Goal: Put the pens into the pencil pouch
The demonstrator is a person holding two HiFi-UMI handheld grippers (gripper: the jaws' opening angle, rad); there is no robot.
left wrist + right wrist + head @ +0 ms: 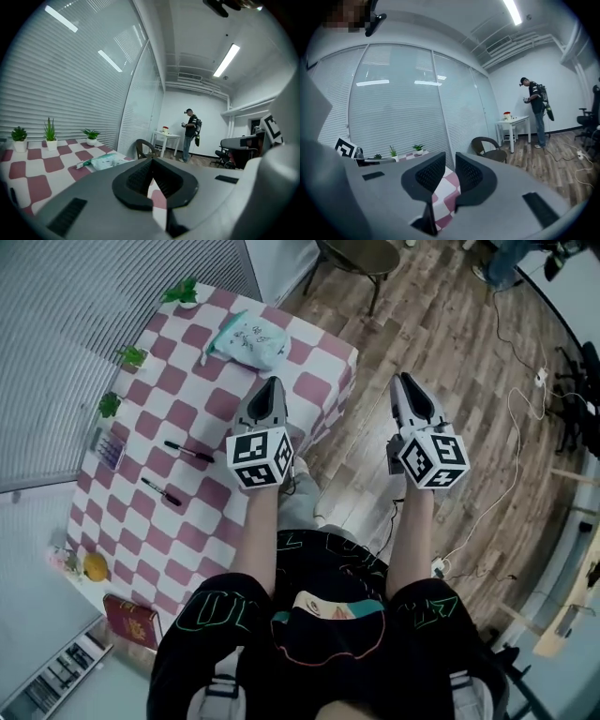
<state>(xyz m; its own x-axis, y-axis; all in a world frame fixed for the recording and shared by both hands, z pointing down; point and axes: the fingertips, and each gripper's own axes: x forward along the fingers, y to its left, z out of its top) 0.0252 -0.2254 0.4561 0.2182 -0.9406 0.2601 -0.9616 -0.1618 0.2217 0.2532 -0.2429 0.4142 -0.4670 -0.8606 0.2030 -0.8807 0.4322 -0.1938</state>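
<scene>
left jaws: left gripper (pixel 151 160) clenched, pads together, nothing between them
right jaws: right gripper (pixel 450 159) released, narrow gap, nothing in it; only pink-and-white checks show through
left gripper place: over the near-right edge of the checkered table (pixel 141 413), above the cloth, touching nothing
right gripper place: off the table's right side, over the wood floor (pixel 450 352)
pens: two black pens, first pen (pixel 189 452) and second pen (pixel 160 491), lie flat on the table's middle-left; both left of the left jaws, well apart from them, neither in either gripper
pencil pouch: pale teal pouch (pixel 246 341) lies flat at the table's far end, ahead of the left jaws, apart from the pens; open or zipped, cannot tell
plants: three small potted plants (pixel 133 356) along the table's blind-side edge
clear item: small see-through holder (pixel 106 448), maybe with pens in it, too small to tell, near the table's left edge
other: yellow fruit (pixel 95 566) by the table's near-left corner; red book (pixel 131 622) just off that corner
chair: dark chair (pixel 361 254) beyond the table's far end
person: someone standing (pixel 190 133) by a white side table, far past the checkered table
</scene>
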